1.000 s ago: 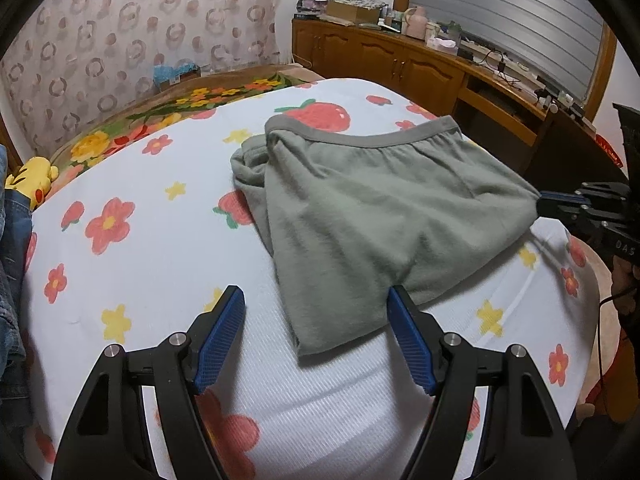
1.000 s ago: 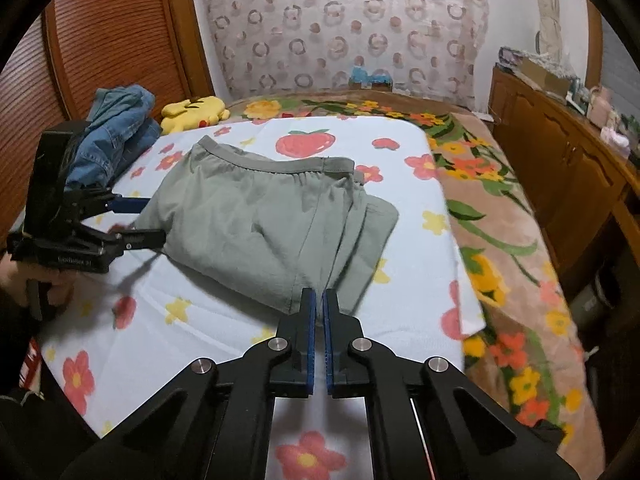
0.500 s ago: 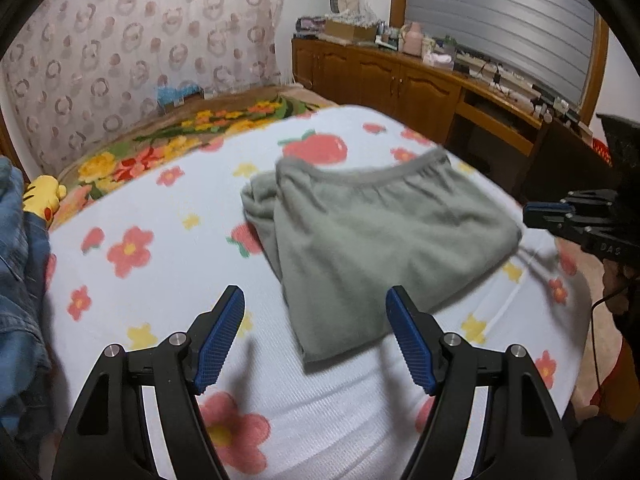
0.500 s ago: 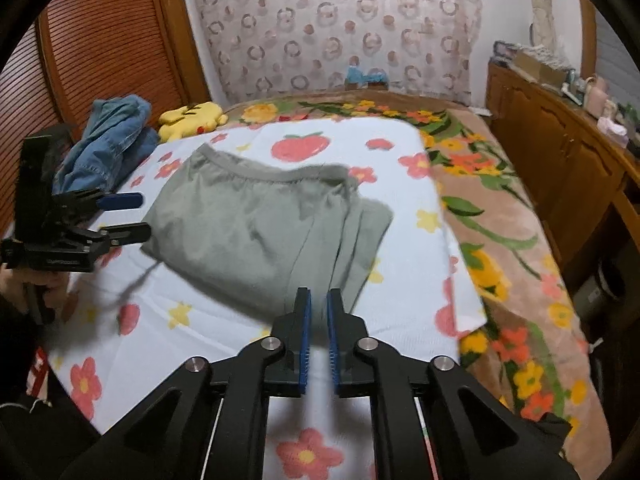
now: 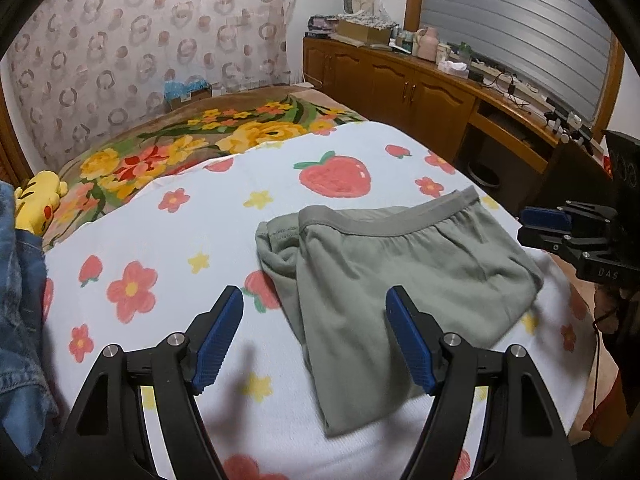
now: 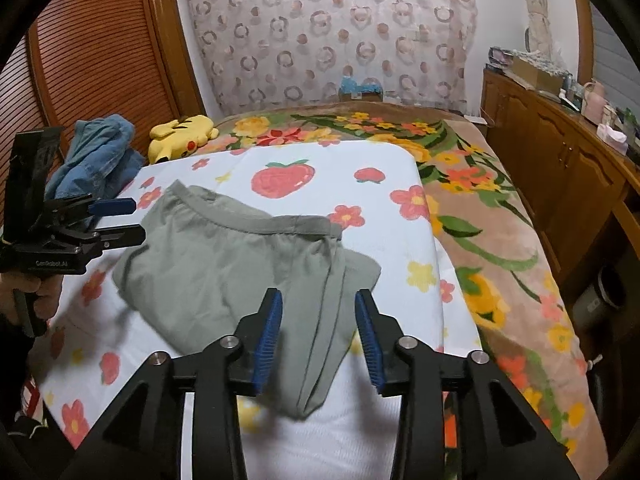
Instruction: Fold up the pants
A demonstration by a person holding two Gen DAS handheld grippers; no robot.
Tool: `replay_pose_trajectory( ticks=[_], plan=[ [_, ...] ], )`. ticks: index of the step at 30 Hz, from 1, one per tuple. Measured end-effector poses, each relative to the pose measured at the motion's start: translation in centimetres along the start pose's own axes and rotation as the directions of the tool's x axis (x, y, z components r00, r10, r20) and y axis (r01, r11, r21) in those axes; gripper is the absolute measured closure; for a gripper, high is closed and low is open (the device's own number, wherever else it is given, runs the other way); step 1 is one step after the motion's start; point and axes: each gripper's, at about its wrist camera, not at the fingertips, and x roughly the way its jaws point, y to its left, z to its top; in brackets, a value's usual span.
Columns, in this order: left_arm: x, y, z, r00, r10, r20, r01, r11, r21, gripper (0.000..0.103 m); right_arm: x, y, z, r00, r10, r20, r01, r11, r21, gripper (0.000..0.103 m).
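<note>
- Left gripper (image 5: 314,336): jaws wide apart, empty, above the sheet's (image 5: 168,248) near edge.
- Pants (image 5: 400,280): folded flat on the sheet (waistband toward the far edge), near its right edge.
- Right gripper (image 6: 318,330): jaws opening, empty, over the pants' near edge.

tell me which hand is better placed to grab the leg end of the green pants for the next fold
Right, probably. The right gripper points straight at the leg end of the green pants, its jaws opening with nothing pressed between them. The left gripper is open too, but hangs over the side edge.
</note>
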Motion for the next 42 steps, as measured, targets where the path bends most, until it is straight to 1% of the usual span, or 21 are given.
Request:
replay_pose_trajectory(
  ticks=[3,7,16,20,24,29,32,40,42],
  plan=[
    [1.0,0.4,0.3,1.0,0.0,-0.018,0.0,1.0,-0.008,0.028,1.0,-0.5,0.3,1.0,-0.01,-0.016,0.01,1.0,0.006,0.056],
    [2.3,1.1,0.8,0.999,-0.014,-0.04,0.013,1.0,-0.028,0.028,2.1,-1.0,0.9,0.999,-0.01,-0.046,0.011,1.0,0.015,0.056],
    [4.1,1.3,0.9,0.997,-0.038,-0.068,0.035,0.999,-0.034,0.028,3.8,-1.5,2.1,0.995,-0.011,-0.096,0.015,0.999,0.04,0.055],
    [4.1,1.5,0.7,0.997,-0.058,-0.057,0.056,0.998,-0.042,0.028,4.1,-1.4,2.5,0.995,-0.013,-0.094,0.017,0.999,0.046,0.054],
    [4.1,1.5,0.6,0.997,-0.06,-0.042,0.058,0.998,-0.035,0.027,4.2,-1.3,2.5,0.996,-0.016,-0.087,0.021,0.998,0.065,0.053],
    [4.1,1.4,0.4,0.998,-0.055,-0.029,0.055,0.998,-0.022,0.026,4.3,-0.8,2.3,0.995,-0.054,-0.084,0.057,0.997,0.044,0.052],
    [4.2,1.5,0.3,0.998,-0.058,-0.027,0.057,0.998,-0.025,0.026,4.2,-0.6,2.3,0.994,-0.069,-0.09,0.074,0.996,0.053,0.052],
    [4.1,1.6,0.3,0.997,-0.07,-0.022,0.069,0.997,-0.034,0.026,4.2,-0.2,2.8,0.994,-0.044,-0.098,0.049,0.998,0.048,0.052],
    [4.0,1.9,0.4,0.996,-0.091,-0.014,0.09,0.995,-0.047,0.031,4.4,-0.3,2.9,0.993,-0.052,-0.102,0.057,0.997,0.049,0.053]
  ],
)
